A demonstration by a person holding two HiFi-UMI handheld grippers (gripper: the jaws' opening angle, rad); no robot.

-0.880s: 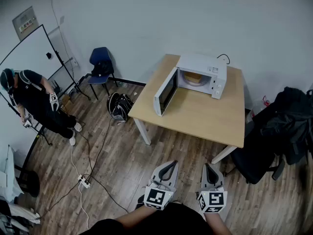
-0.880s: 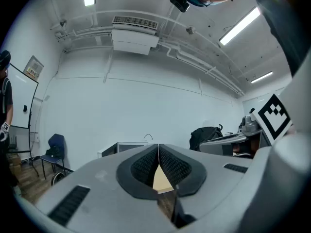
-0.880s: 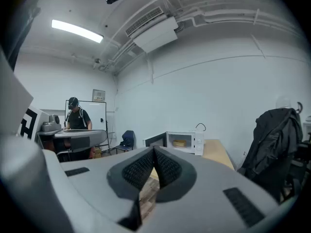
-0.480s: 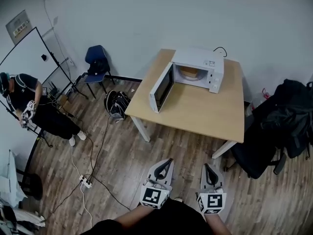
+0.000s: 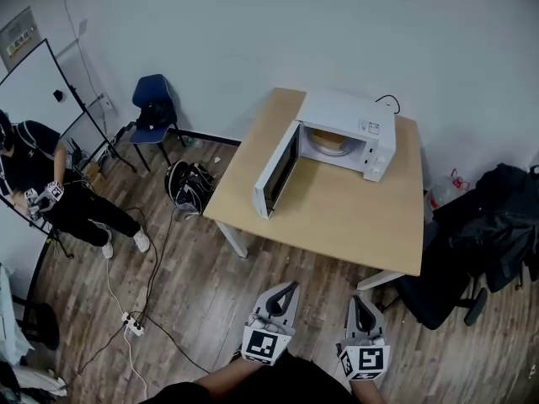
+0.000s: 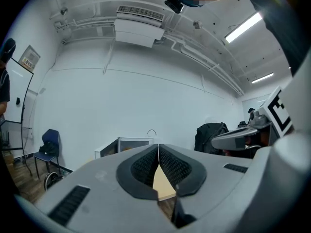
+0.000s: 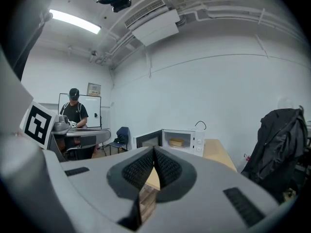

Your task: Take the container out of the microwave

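A white microwave [image 5: 364, 124] stands at the far end of a wooden table [image 5: 337, 213], its door [image 5: 275, 172] swung open to the left. Inside sits a round tan container [image 5: 328, 139], which also shows in the right gripper view as the container [image 7: 177, 142] inside the microwave [image 7: 189, 141]. Both grippers hang low in front of me, well short of the table. My left gripper [image 5: 290, 287] is shut with nothing in it, its pads [image 6: 146, 164] meeting at the tips. My right gripper [image 5: 360, 300] is likewise shut and empty, with its pads [image 7: 166, 168] touching.
A person [image 5: 38, 179] stands at the far left by a whiteboard. A blue chair [image 5: 154, 108] and a dark backpack [image 5: 186, 187] sit left of the table. A black office chair with a jacket [image 5: 484, 225] stands at the right. Cables and a power strip [image 5: 128, 324] lie on the wood floor.
The table and microwave look slightly nearer. Both grippers sit a little lower in the head view. The person at the left has shifted toward the frame's edge.
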